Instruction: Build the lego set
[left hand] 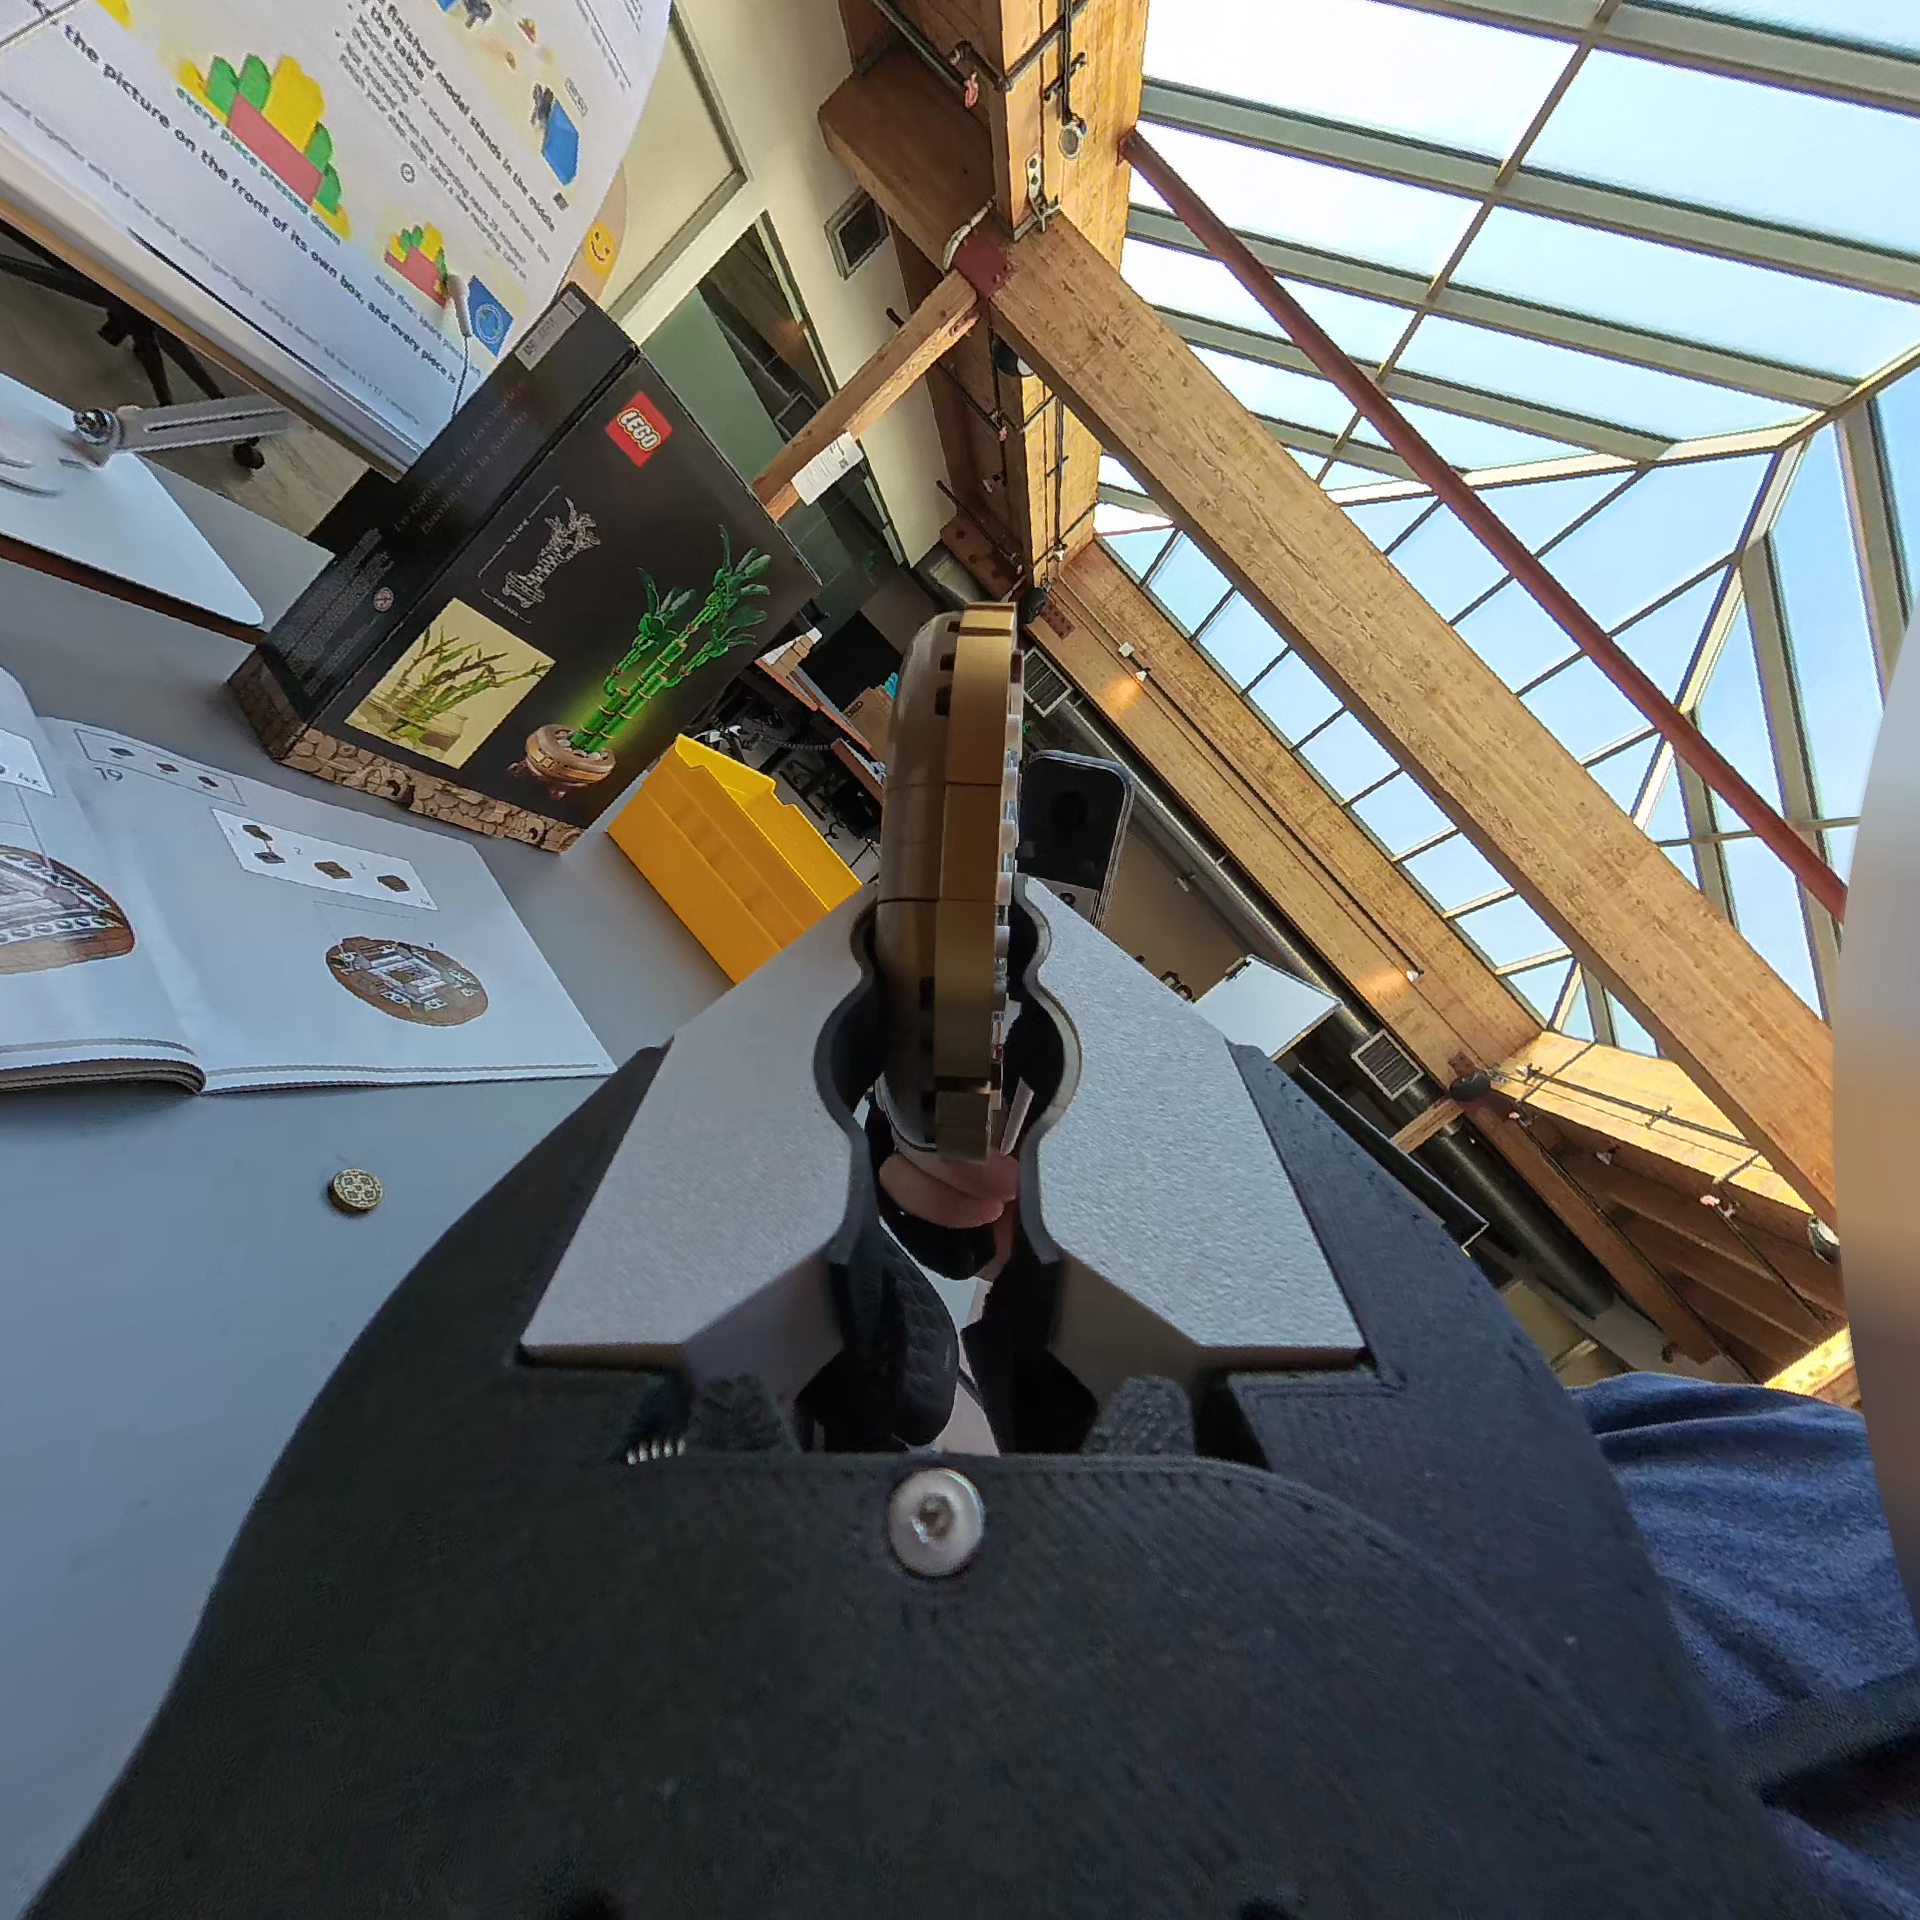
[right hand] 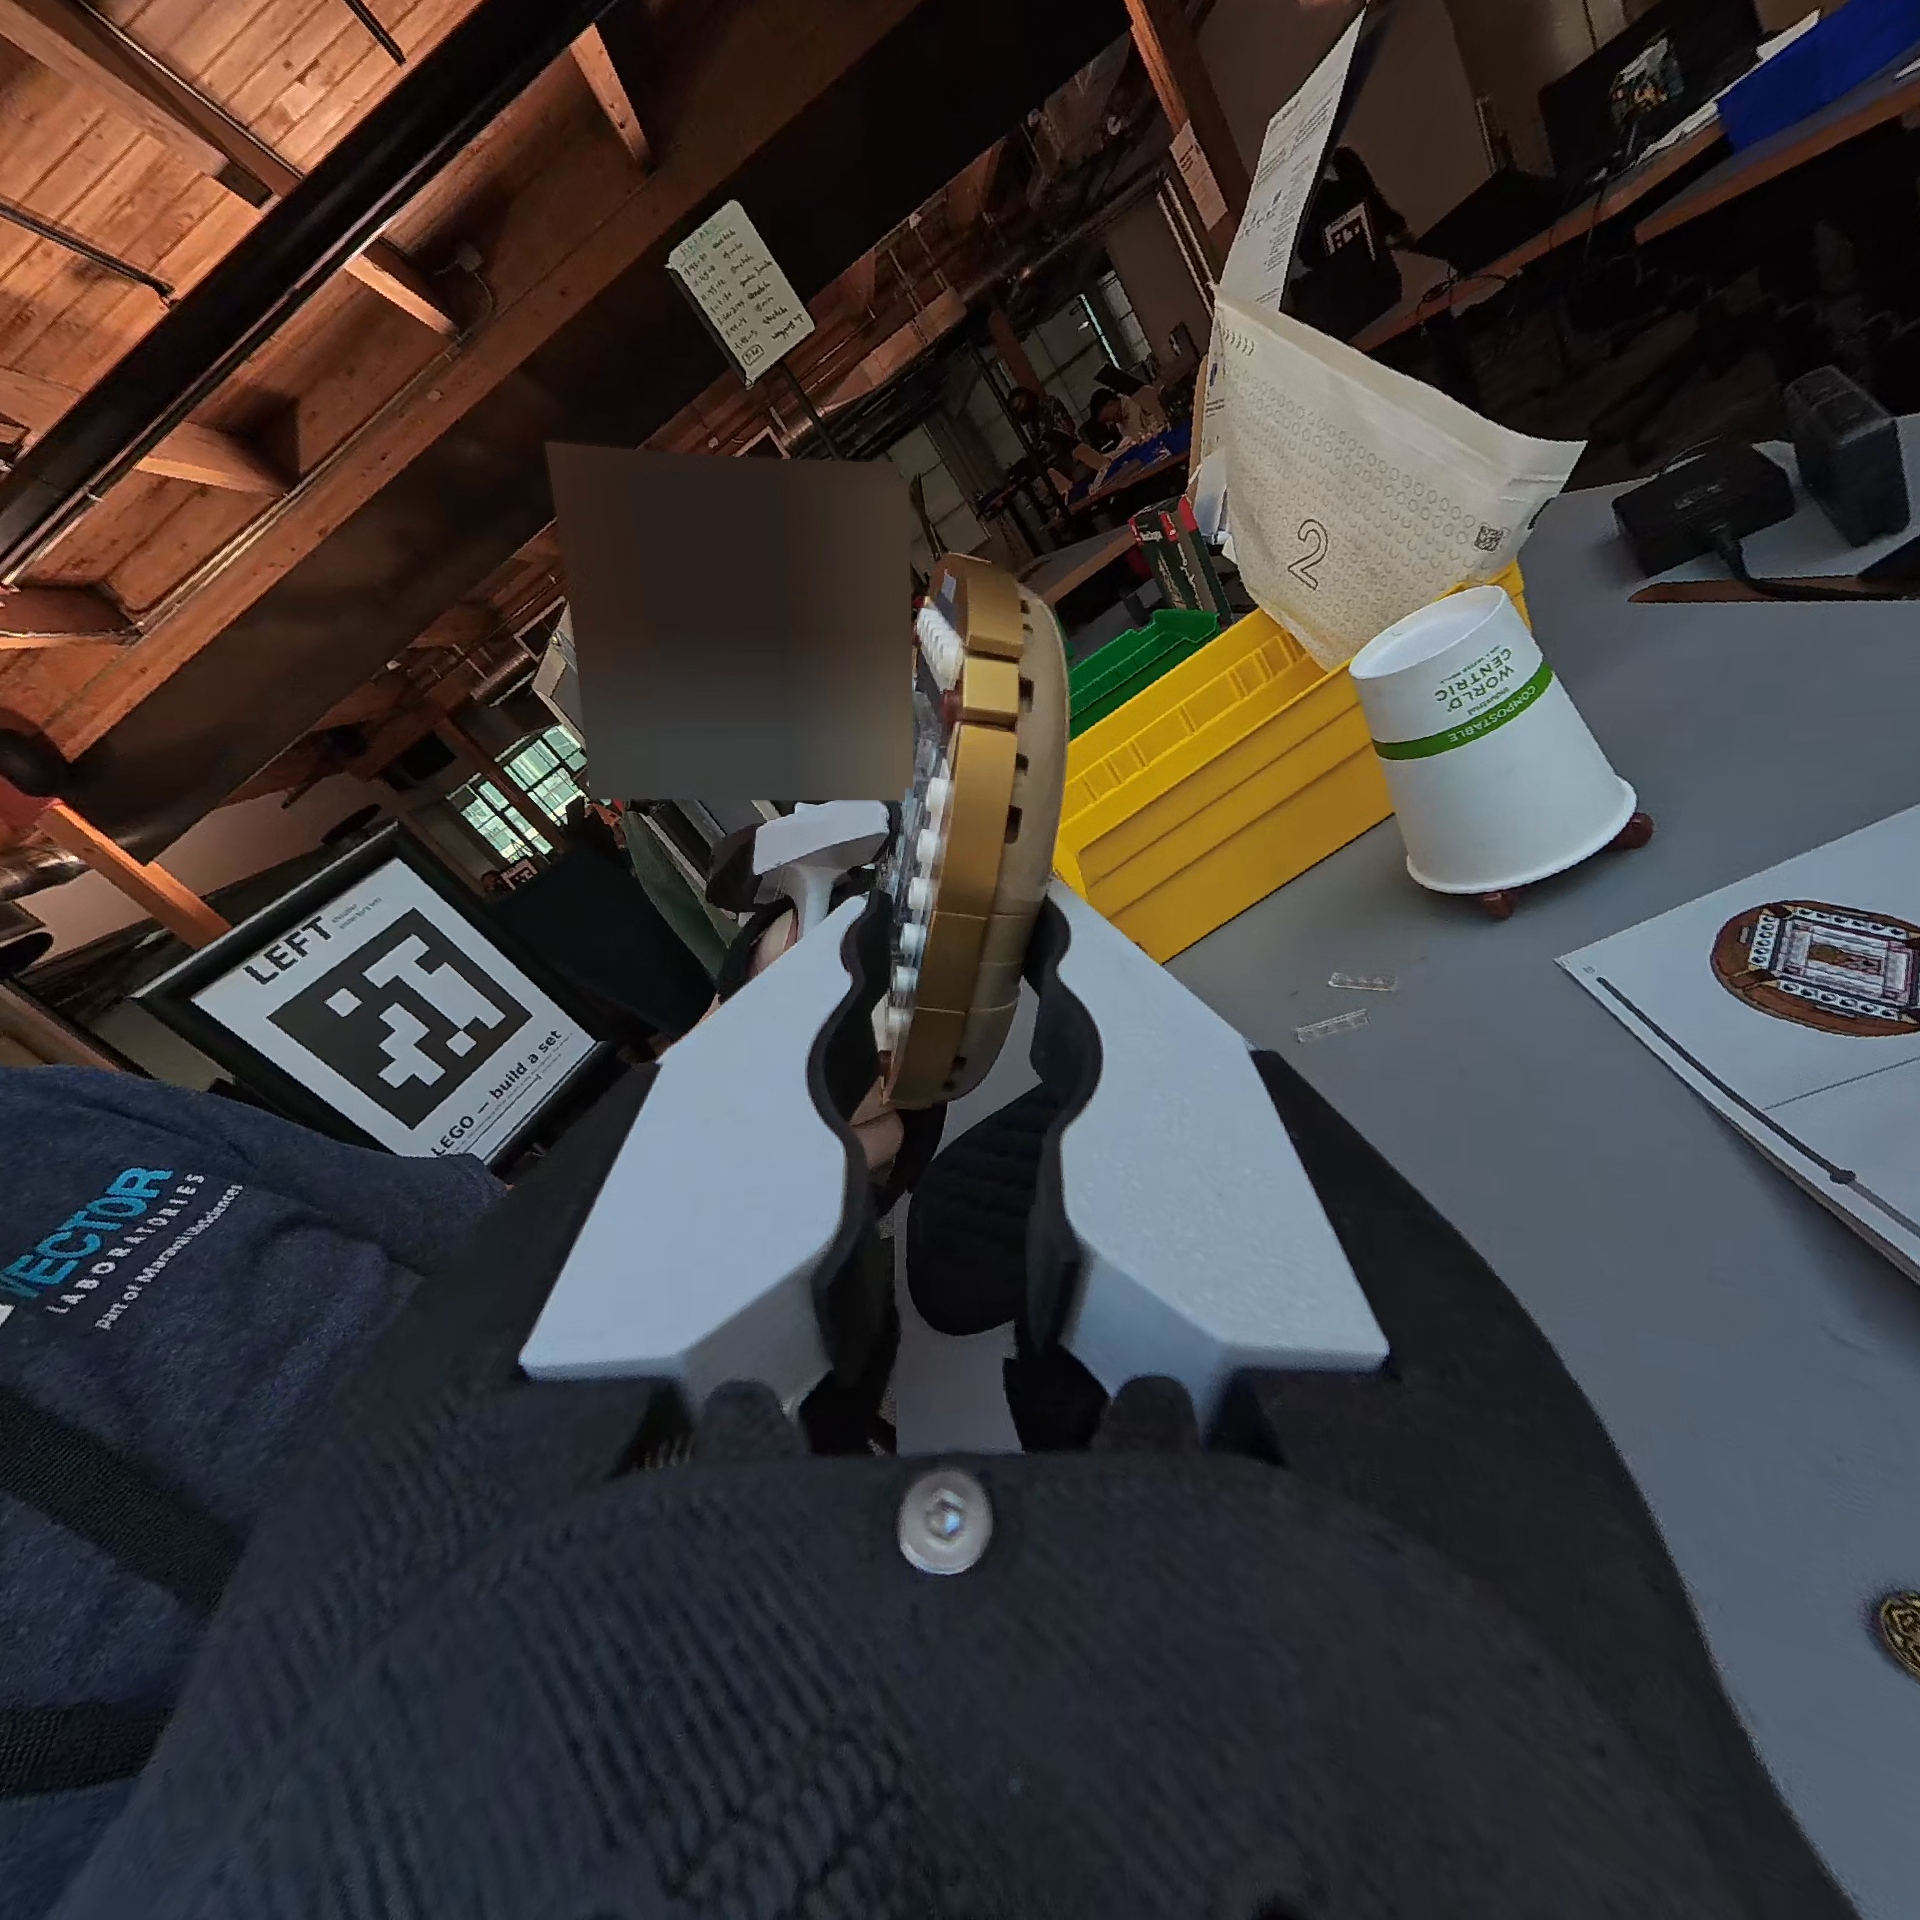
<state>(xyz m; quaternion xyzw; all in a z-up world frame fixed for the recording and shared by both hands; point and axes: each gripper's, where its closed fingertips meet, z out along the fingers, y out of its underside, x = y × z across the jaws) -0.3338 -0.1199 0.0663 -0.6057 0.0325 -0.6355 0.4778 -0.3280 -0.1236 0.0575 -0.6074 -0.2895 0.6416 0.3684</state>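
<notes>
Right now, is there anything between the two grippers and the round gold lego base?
No. The round gold lego base is clamped edge-on in both the left gripper and the right gripper. Nothing visible sits between fingers and piece; it is held up above the grey table.

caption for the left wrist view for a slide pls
Left gripper clamps the round gold lego base edge-on above the grey table, with the open instruction booklet and set box behind.
</notes>
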